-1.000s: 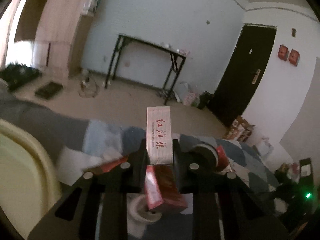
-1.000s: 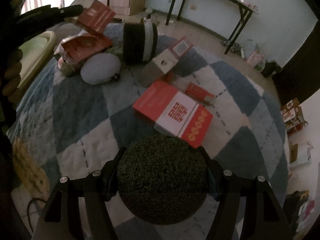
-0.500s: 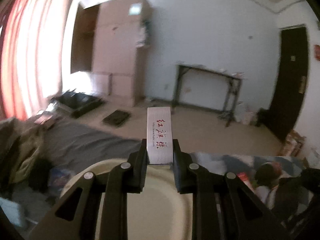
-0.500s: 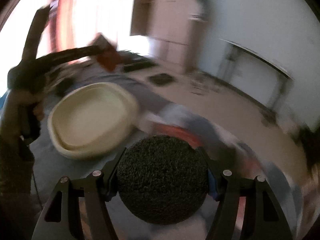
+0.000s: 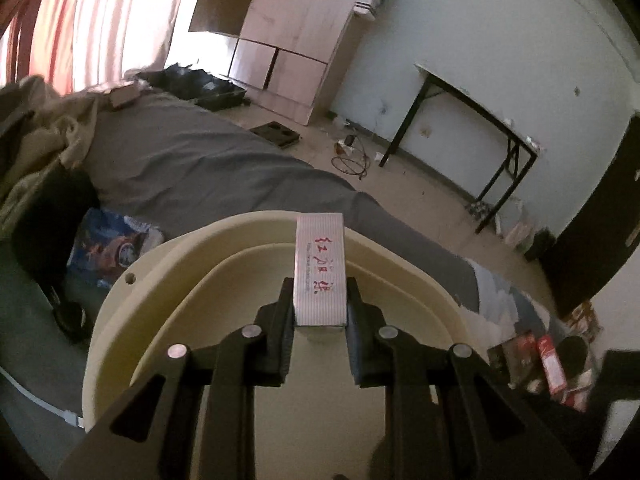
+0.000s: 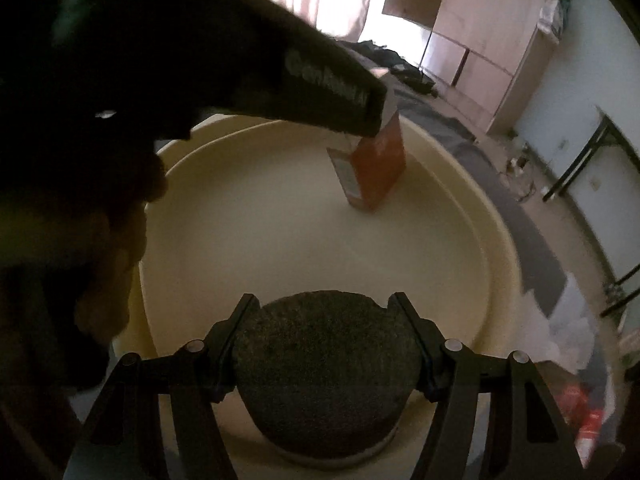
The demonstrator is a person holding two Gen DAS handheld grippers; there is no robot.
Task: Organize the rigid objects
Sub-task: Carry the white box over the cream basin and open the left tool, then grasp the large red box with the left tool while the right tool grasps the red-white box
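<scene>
Both tools have swung away from the patchwork rug and now hang over the cream oval plastic basin (image 5: pixel 120 300). The left tool (image 5: pixel 320 312) is clamped on the slim grey-and-red carton (image 5: pixel 320 272); the right tool (image 6: pixel 326 344) grips the dark speckled ball (image 6: pixel 324 364). Release comes next.

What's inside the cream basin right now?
The cream basin shows bare floor; the red box in the left gripper and dark ball in the right gripper hang over it. Floor beneath the ball is hidden.
</scene>
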